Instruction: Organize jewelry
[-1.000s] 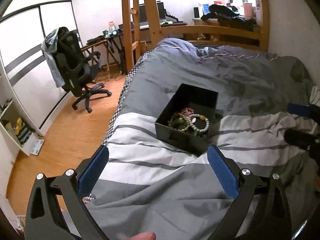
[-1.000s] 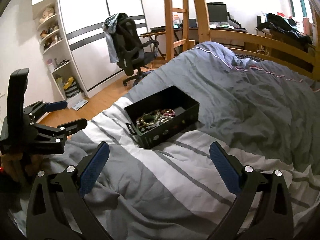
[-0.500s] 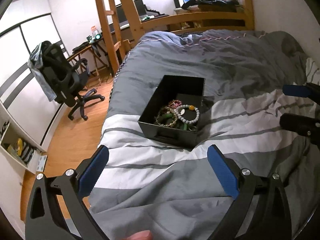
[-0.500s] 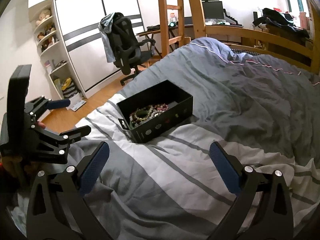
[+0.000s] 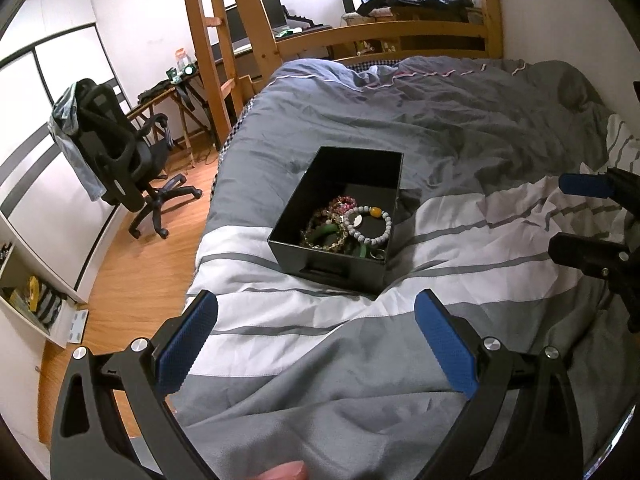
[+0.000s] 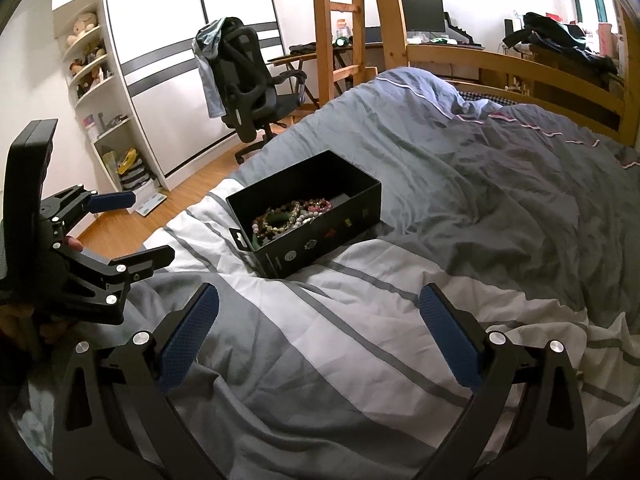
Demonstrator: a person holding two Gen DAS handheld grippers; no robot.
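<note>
A black open box (image 5: pixel 380 184) sits on the grey and white striped duvet (image 5: pixel 320 380), also seen in the right wrist view (image 6: pixel 320 236). Inside lie several bead bracelets (image 5: pixel 344 228), among them a white bead one with an amber bead (image 5: pixel 368 220) and green ones; they also show in the right wrist view (image 6: pixel 292 216). My left gripper (image 5: pixel 316 340) is open and empty, hovering just short of the box. My right gripper (image 6: pixel 318 334) is open and empty, a little short of the box to its right. Each gripper shows in the other's view.
The duvet (image 6: pixel 460 200) is rumpled, with folds behind the box. A black office chair (image 5: pixel 116 160) stands on the wooden floor to the left. A wooden bunk frame and ladder (image 5: pixel 216 52) rise behind the bed. White shelves (image 6: pixel 100 112) line the left wall.
The left gripper has tilted down and moved closer to the box, so its contents show more from above. The right gripper has edged closer to the box. Both stay open.
</note>
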